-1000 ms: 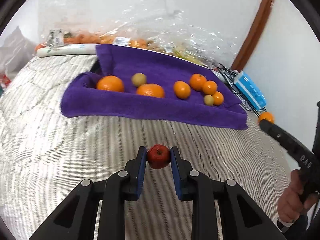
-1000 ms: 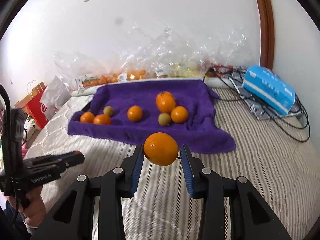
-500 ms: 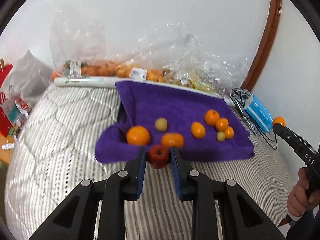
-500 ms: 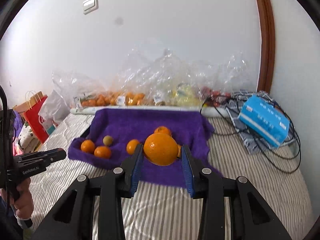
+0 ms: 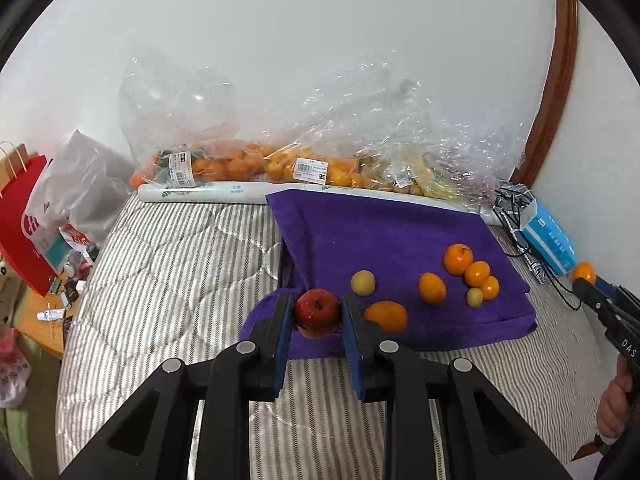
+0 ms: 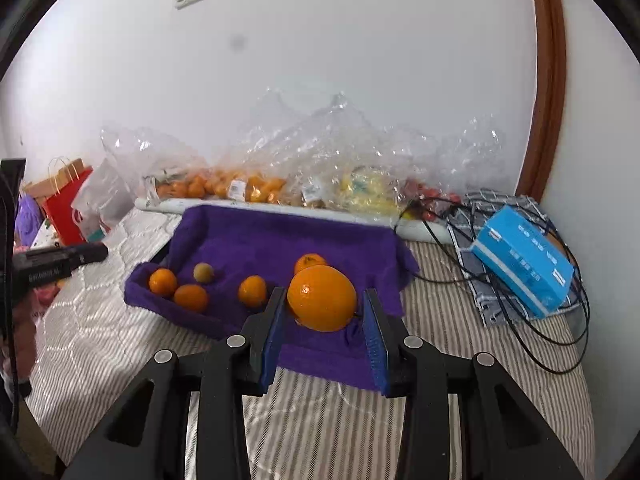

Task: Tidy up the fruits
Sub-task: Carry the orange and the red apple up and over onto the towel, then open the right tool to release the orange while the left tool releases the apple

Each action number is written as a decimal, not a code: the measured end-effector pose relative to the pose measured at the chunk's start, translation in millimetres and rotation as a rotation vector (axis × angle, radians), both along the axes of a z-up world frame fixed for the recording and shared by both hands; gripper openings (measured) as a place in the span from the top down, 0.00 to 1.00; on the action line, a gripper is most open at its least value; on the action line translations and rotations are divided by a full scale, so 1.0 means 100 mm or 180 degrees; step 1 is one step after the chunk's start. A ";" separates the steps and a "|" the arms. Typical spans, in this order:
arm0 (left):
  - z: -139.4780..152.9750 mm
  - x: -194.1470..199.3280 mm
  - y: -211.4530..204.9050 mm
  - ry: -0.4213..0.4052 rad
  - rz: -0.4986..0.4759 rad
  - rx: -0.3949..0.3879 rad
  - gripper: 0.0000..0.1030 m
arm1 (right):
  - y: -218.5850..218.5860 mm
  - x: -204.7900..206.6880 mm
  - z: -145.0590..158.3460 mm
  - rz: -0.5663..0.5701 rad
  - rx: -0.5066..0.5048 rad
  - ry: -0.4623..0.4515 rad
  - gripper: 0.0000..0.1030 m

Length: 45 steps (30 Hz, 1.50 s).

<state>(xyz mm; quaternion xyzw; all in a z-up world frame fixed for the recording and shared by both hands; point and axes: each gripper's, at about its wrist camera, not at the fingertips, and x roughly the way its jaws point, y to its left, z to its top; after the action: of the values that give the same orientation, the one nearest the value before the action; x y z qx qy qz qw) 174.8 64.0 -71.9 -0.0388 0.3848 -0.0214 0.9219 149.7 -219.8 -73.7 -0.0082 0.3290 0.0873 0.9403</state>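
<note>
A small red apple (image 5: 317,313) is clamped between the blue pads of my left gripper (image 5: 316,314), held in the air over the near left corner of a purple towel (image 5: 384,236). My right gripper (image 6: 323,300) is shut on a large orange (image 6: 322,298), also lifted above the towel (image 6: 280,240). On the towel lie several oranges (image 5: 458,258) and two small yellow-green fruits (image 5: 363,282). From the left wrist view, the right gripper (image 5: 582,280) shows at the far right with its orange (image 5: 583,271). The left gripper's tip (image 6: 86,254) shows at the left of the right wrist view.
The towel lies on a striped quilted bed (image 5: 168,264). Clear plastic bags of fruit (image 5: 280,164) and a white roll (image 5: 208,192) line the wall. A blue box (image 6: 524,260) sits on black cables (image 6: 560,344) at the right. A red paper bag (image 5: 24,232) stands left of the bed.
Both grippers rose with their fruit still held, so the bed and towel look farther off and lower. The apple now sits over the towel's near left corner, and the orange over its near edge.
</note>
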 end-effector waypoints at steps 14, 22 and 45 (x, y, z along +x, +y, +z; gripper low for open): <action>-0.10 0.55 -0.17 -0.0013 -0.0111 -0.0120 0.77 | -0.14 0.43 -0.21 0.0029 0.0168 -0.0003 0.64; -0.31 0.92 -0.24 0.0111 -0.0123 -0.0113 0.77 | -0.07 0.86 -0.39 0.0124 0.0178 0.0059 0.64; -0.92 1.44 -0.24 0.0631 -0.0117 -0.0079 0.77 | 0.04 1.47 -0.95 0.0121 0.0036 0.0468 0.64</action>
<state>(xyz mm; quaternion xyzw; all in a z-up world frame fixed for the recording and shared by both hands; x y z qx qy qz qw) 318.8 39.7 -163.5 -0.0451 0.4745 -0.0391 0.8782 296.3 -216.2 -169.2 -0.0027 0.3965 0.1073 0.9118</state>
